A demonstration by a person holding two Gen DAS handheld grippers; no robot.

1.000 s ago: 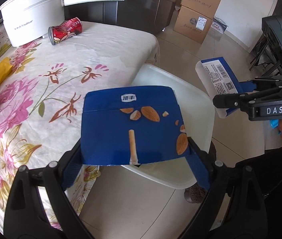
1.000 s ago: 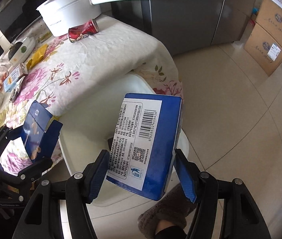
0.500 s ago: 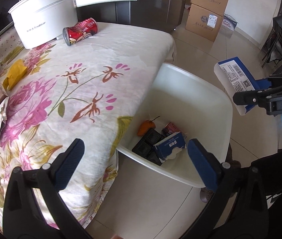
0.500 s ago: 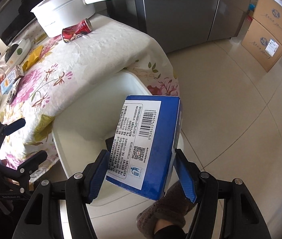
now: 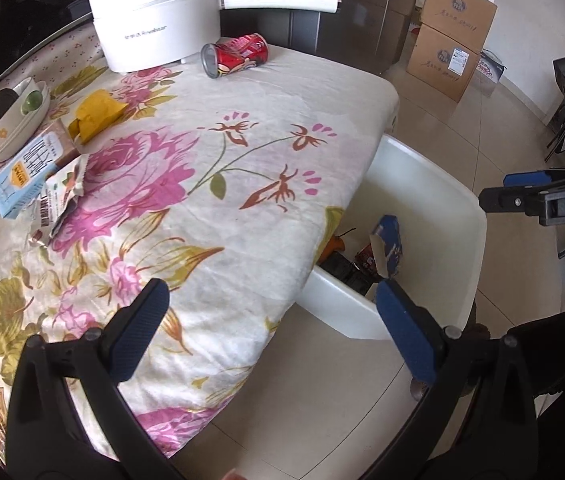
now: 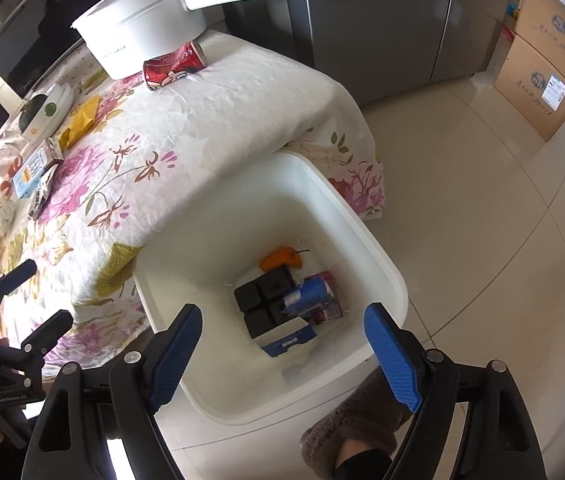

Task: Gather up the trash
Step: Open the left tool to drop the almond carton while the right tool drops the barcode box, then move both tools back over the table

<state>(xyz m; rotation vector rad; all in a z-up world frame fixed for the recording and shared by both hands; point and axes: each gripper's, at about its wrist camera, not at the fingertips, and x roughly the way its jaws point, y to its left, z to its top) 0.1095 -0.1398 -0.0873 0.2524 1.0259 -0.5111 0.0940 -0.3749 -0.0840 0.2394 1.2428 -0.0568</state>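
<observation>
Over white bin (image 6: 386, 276), both jaws apart, empty

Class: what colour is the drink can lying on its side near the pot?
Red, with a printed cartoon design; the can shows best in the left wrist view.

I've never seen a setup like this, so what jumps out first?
The white bin on the floor by the table, with blue boxes and an orange pepper inside. Both tongs, left and right, are open and empty. A red can lies on the flowered cloth beside a white pot.
</observation>
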